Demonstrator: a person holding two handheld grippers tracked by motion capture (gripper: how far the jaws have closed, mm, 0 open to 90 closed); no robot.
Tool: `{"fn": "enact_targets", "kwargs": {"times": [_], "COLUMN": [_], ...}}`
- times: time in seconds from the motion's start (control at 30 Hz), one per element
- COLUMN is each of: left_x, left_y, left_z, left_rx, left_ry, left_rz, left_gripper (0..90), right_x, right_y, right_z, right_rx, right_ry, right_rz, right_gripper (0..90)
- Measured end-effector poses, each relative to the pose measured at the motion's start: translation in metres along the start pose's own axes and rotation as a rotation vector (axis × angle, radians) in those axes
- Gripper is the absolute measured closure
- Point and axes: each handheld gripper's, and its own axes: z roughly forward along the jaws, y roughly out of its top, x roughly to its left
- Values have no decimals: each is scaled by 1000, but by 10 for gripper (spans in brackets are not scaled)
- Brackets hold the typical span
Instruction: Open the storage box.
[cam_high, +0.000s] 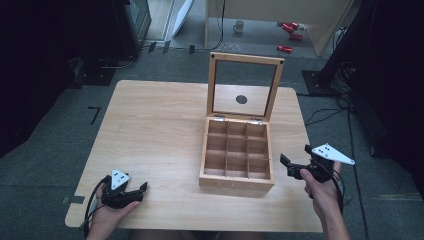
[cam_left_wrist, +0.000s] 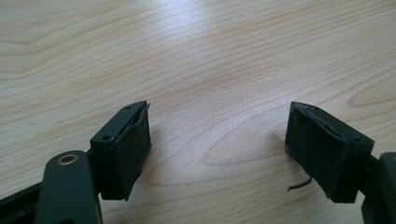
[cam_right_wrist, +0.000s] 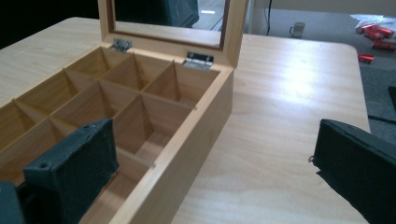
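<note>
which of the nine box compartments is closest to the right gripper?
The front-right compartment of the wooden box: bottom row, far from the hinges, on the side facing the right gripper. The others lie farther left or back.

Wooden box (cam_high: 236, 179), nine empty compartments in a grid, glass-paned lid (cam_high: 244, 87) standing upright on two hinges. Sits just left of the right gripper's fingers (cam_high: 286, 161), untouched.

Light wooden table (cam_high: 150, 125); open compartment box (cam_high: 236, 177) on it.

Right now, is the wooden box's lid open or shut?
Open. The lid stands upright on its hinges behind the wooden box, and the nine compartments lie exposed and look empty.
</note>
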Motion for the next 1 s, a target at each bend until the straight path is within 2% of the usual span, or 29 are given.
{"fn": "enact_targets", "kwargs": {"times": [0.43, 0.7, 1.0], "left_x": [0, 0, 0], "left_y": [0, 0, 0], "left_z": [0, 0, 0], "left_rx": [0, 1, 0], "left_ry": [1, 2, 3], "left_rz": [0, 0, -1], "left_gripper": [228, 228, 229], "right_x": [-6, -11, -9], "right_y": [-40, -64, -82], "right_z": [-19, -24, -20], "right_rx": [29, 58, 130], "right_ry": [1, -12, -48], "right_rz": [34, 56, 6], "right_gripper": [0, 0, 0]}}
